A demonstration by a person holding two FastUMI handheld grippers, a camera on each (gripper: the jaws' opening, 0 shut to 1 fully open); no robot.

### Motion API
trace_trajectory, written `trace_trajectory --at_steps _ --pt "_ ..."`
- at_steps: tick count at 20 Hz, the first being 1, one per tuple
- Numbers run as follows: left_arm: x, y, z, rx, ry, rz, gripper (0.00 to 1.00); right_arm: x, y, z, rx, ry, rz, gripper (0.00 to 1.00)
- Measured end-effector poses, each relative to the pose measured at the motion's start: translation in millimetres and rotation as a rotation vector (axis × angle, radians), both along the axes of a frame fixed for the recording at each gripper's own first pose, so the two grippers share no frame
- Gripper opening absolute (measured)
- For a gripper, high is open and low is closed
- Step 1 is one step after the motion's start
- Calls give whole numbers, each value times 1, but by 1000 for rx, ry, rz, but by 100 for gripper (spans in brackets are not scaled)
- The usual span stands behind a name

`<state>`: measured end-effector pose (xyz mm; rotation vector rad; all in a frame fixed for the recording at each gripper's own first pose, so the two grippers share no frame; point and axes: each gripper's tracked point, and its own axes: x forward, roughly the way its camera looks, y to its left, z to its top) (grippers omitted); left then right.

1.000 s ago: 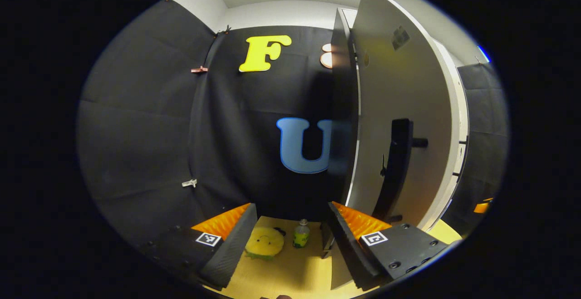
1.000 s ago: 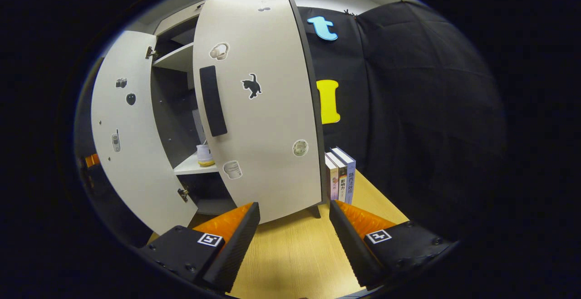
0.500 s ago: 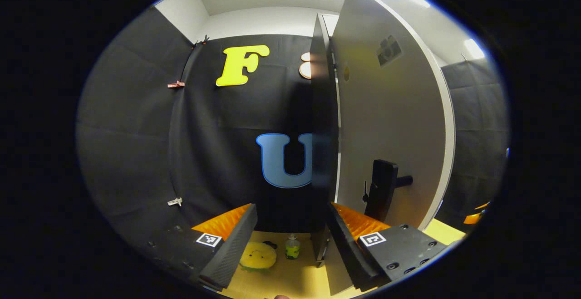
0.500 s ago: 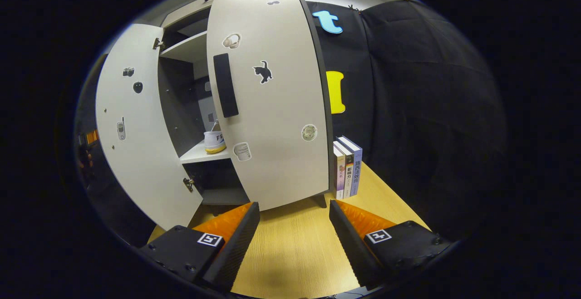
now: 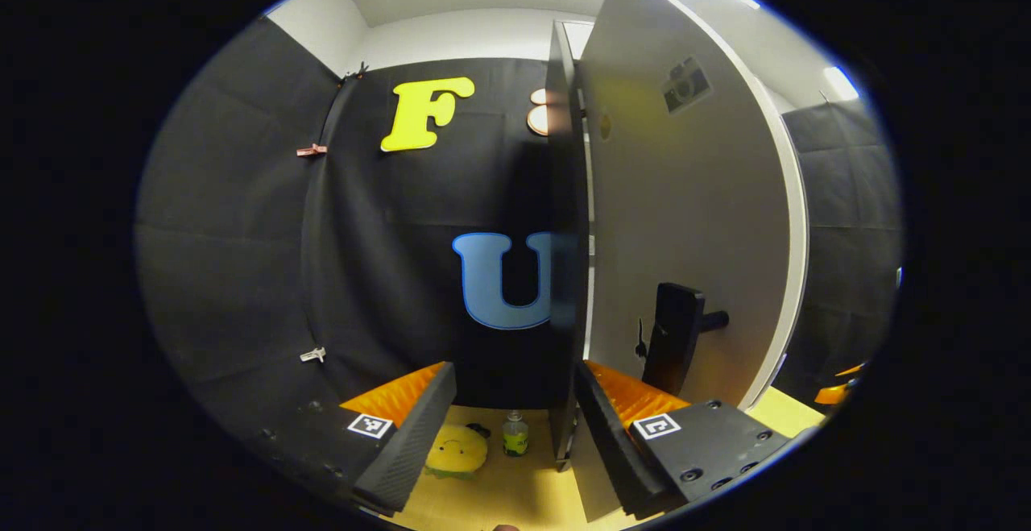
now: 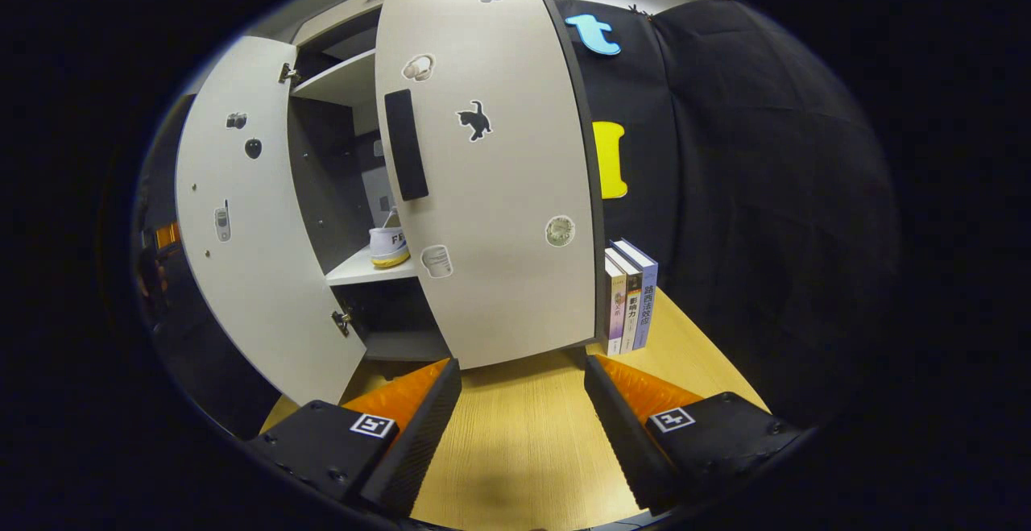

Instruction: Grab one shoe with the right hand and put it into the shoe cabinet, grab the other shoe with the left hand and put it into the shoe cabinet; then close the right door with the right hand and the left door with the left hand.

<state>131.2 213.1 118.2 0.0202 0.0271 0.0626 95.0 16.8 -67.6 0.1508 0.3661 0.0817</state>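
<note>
both grippers, left gripper (image 5: pixel 515 426) and right gripper (image 6: pixel 522 418), are released and empty, the left door (image 6: pixel 242 225) at centre-left still ajar, one shoe (image 6: pixel 388 246) shelved.

White doors, dark cabinet, pale wood bench.

Doors (image 6: pixel 491 192) carry a black handle (image 6: pixel 405 144) and cat sticker (image 6: pixel 475 120); the shoe (image 6: pixel 389 246), centre left, is white with a yellow sole. Lower centre: a yellow plush (image 5: pixel 456 450), a green bottle (image 5: pixel 515 434).

Smooth matt cabinet doors (image 6: pixel 491 176), pale wood-grain tabletop (image 6: pixel 523 434), matt black cloth wall (image 5: pixel 242 233).
</note>
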Motion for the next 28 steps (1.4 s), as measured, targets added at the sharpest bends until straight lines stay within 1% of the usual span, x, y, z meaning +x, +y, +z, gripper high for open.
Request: trace_trajectory --at_steps 1,2,3,4,5,6,8,9,12,15,16,17,18,20,21,22,23,25,28 --pt "0 -8 -1 -13 3 -10 93 1 -2 0 3 0 4 99" --pt "0 -12 -1 -15 4 -16 90 4 -4 0 4 -1 7 99" --pt "-1 -19 0 -8 4 -16 93 6 -6 0 4 -2 10 99" --pt "0 -25 0 -1 6 -11 93 8 -9 0 4 -2 11 99" --pt "-1 -31 -2 -1 8 0 90 9 -13 0 5 -2 11 99" --pt "-3 -34 -2 -6 7 20 93 11 -16 -1 7 -1 12 98" --pt "-4 -40 0 -6 -1 59 93 13 -25 -2 8 2 7 99" --pt "-3 -46 0 -4 -2 65 93 15 -29 -3 12 5 5 98" --pt "0 -77 1 -23 -1 19 93 19 -42 -6 14 12 1 98" --pt "8 -104 2 -14 -11 7 90 24 -53 -6 23 12 1 99" --pt "11 -115 0 -33 -13 1 90 25 -57 -6 23 10 1 98" --pt "16 -127 -3 -61 -15 -12 93 27 -61 -5 20 7 -1 99" --pt "19 -139 -6 -96 -12 -32 91 29 -66 -6 18 5 -3 98" --pt "25 -159 -16 -153 -2 -53 94 33 -73 -6 21 7 -6 98" --pt "26 -164 -19 -167 4 -55 94 35 -76 -5 23 6 -9 98" --pt "26 -166 -23 -171 13 -56 92 34 -80 -5 24 4 -13 98" --pt "24 -167 -30 -168 24 -51 94 36 -82 -4 25 1 -17 98" --pt "17 -163 -47 -145 49 -23 94 39 -85 -3 21 -4 -18 98" --pt "3 -156 -69 -88 79 24 95 45 -81 -2 22 -8 -10 98"
